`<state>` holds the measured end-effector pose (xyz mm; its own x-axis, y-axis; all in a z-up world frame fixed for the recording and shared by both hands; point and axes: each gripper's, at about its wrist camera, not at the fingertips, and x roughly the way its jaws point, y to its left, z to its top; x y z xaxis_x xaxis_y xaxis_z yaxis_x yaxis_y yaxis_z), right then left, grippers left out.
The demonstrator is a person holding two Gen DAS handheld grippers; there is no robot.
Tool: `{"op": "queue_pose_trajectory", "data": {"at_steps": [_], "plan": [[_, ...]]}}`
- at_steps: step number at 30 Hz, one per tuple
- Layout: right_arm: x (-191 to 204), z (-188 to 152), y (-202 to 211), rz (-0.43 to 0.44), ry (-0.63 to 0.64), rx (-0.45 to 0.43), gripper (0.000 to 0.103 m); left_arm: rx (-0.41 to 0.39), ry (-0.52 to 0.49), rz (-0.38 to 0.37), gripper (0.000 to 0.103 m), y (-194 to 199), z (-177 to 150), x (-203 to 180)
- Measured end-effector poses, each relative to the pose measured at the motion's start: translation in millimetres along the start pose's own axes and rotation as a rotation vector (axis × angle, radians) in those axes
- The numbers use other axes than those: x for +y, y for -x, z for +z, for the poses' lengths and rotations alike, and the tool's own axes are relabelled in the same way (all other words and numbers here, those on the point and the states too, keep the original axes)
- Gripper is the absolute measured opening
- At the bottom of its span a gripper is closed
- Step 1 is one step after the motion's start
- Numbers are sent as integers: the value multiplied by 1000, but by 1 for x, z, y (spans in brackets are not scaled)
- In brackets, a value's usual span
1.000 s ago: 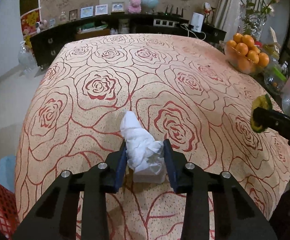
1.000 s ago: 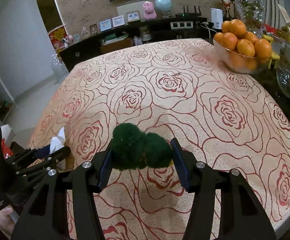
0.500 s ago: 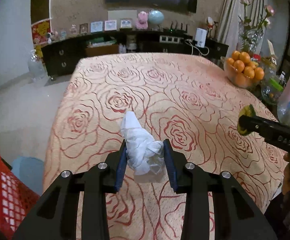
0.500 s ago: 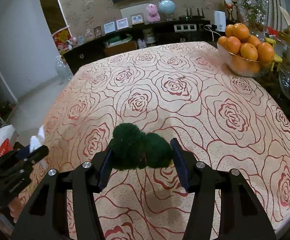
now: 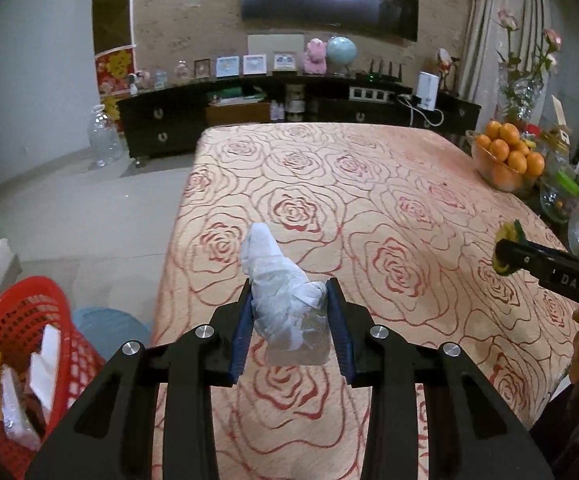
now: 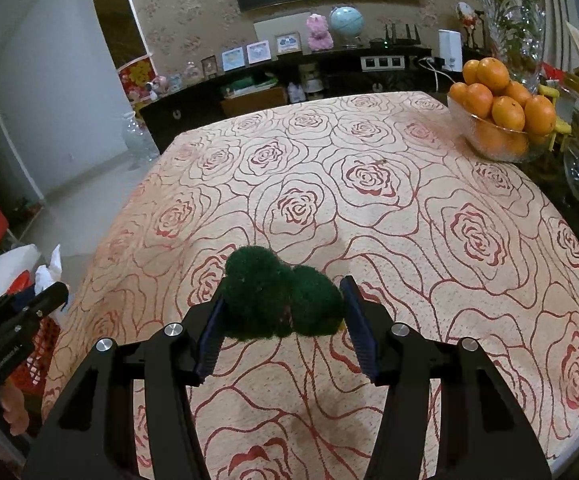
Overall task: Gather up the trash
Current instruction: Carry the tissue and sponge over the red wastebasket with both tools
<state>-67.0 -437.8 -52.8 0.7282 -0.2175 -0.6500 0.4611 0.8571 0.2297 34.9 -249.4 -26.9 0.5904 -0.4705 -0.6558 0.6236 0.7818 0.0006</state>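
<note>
Two bits of trash are held above the rose-patterned tabletop (image 5: 389,200): a crumpled white tissue (image 5: 279,292), twisted to a point at its far end, pinched between the left tongs (image 5: 289,312), and a dark green fuzzy scrubber (image 6: 281,300), bunched into two round lobes, pinched between the right tongs (image 6: 283,310). Off the tabletop's left edge stands a red basket (image 5: 49,300) holding scraps, and a bowl of oranges (image 6: 497,108) sits at the far right.

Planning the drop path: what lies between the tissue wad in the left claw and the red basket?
In the left wrist view, only the tablecloth's edge and bare floor separate the tissue wad from the red basket.
</note>
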Motion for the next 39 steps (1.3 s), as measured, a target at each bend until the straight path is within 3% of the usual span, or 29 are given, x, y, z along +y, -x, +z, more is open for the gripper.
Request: {"op": "queue_pose_trajectory", "data": {"at_steps": [19, 29, 39], "plan": [[55, -19, 20, 71, 123, -47, 53, -51, 92, 168, 34, 69, -21, 72], [116, -38, 21, 181, 224, -2, 53, -69, 163, 233, 34, 91, -27, 113], [168, -33, 22, 274, 268, 21, 53, -75, 206, 308, 34, 101, -32, 158]]}}
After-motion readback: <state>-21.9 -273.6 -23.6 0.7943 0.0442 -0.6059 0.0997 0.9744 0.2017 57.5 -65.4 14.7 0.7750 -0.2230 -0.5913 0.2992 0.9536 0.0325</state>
